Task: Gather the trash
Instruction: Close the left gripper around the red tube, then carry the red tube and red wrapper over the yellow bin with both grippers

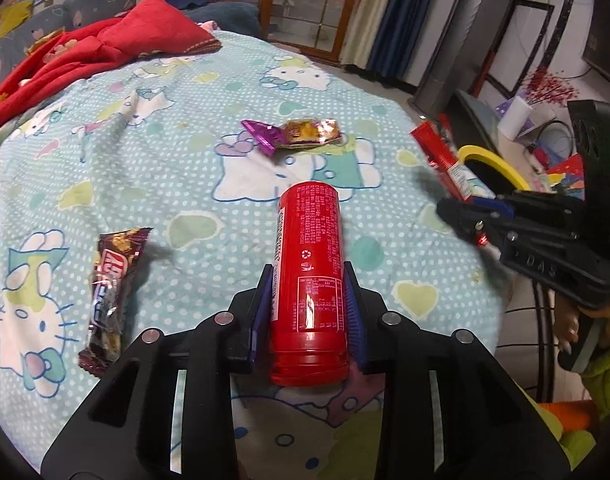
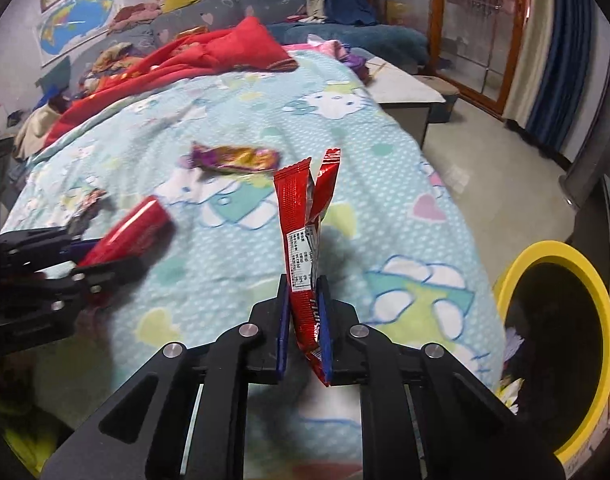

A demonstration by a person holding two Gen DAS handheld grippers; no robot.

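In the left wrist view, the left hand-held gripper (image 1: 309,304) is closed narrowly around a red can (image 1: 309,276) lying on the bed (image 1: 177,168), its blue pads pressing the can's sides near the base. A brown wrapper (image 1: 109,296) lies to its left, and a purple-and-gold wrapper (image 1: 295,136) sits further up the blanket. The smooth, round can may well roll or slide out of the pads if lifted tilted. In the right wrist view, the right hand-held gripper (image 2: 303,320) pinches a red sachet wrapper (image 2: 307,240) that stands upright above the bed, with the yellow-rimmed bin (image 2: 585,264) near on the right. The limp wrapper could catch the rim and fall outside. The bin's contents are dark and hard to make out, and its lower edge is cut off.
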